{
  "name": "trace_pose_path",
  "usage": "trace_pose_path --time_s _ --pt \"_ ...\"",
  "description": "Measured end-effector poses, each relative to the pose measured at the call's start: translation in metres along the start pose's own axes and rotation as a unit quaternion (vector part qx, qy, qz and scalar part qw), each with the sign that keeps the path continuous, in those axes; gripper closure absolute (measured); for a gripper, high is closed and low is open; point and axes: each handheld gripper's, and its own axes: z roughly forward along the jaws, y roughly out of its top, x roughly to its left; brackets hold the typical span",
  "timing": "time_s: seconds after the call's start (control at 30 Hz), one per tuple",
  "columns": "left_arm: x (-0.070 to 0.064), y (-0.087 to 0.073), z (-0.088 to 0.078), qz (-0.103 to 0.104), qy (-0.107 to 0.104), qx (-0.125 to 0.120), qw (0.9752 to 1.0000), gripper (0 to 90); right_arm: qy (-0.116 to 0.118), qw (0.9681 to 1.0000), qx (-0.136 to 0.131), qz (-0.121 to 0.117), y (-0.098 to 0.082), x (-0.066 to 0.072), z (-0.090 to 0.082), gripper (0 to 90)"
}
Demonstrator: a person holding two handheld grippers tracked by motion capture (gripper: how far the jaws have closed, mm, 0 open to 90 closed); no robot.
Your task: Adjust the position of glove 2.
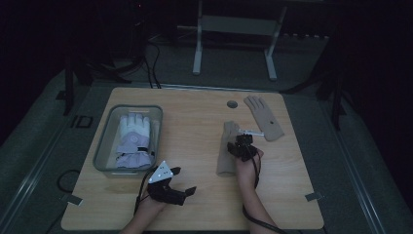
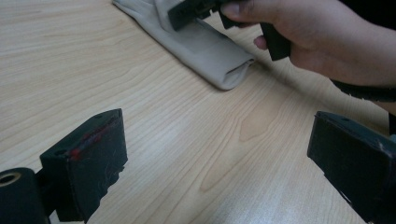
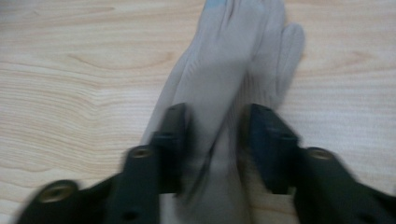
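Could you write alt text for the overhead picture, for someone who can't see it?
On a wooden table, a person's right gripper sits over a beige glove lying mid-table, jaws either side of it. The left gripper rests open near the front edge. A second beige glove lies farther back, and a grey bin at left holds a white glove.

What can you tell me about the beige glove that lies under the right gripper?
The beige glove looks like soft, smooth fabric. It lies lengthwise on the wooden table, folded along its length, fingers pointing away from the person and cuff toward them. The right gripper stands over its middle with a jaw on each side; the blurred picture does not show whether the pads press it. Nothing else touches it.
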Motion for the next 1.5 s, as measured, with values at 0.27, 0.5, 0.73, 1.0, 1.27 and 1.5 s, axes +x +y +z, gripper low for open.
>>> trace_pose_path --time_s 0.27,0.5,0.73,1.0,1.27,1.5 --pt "-0.001 -0.001 -0.001 0.001 0.002 -0.007 1.0000 5.1 0.016 0.9980 -0.017 -0.059 0.017 -0.011 -0.018 39.9" --pt "-0.001 -0.001 -0.002 0.004 0.003 -0.010 0.9999 5.9 0.022 0.9944 -0.025 -0.100 0.041 -0.043 -0.035 45.9" --pt "-0.001 -0.002 -0.001 0.003 0.000 -0.011 0.9999 5.9 0.032 0.9872 -0.044 -0.150 0.068 -0.075 -0.049 44.1" --pt "-0.002 -0.002 -0.002 0.004 -0.003 -0.012 0.9999 5.9 0.026 0.9858 -0.059 -0.155 0.095 -0.118 -0.048 42.6" --pt "-0.002 -0.002 -0.002 0.004 -0.004 -0.013 0.9999 5.9 0.032 0.9878 -0.054 -0.142 0.111 -0.149 -0.025 43.6" --pt "-0.001 -0.002 -0.002 -0.001 -0.005 -0.016 0.9999 5.9 0.016 0.9909 -0.012 -0.133 0.117 -0.159 0.019 45.0"
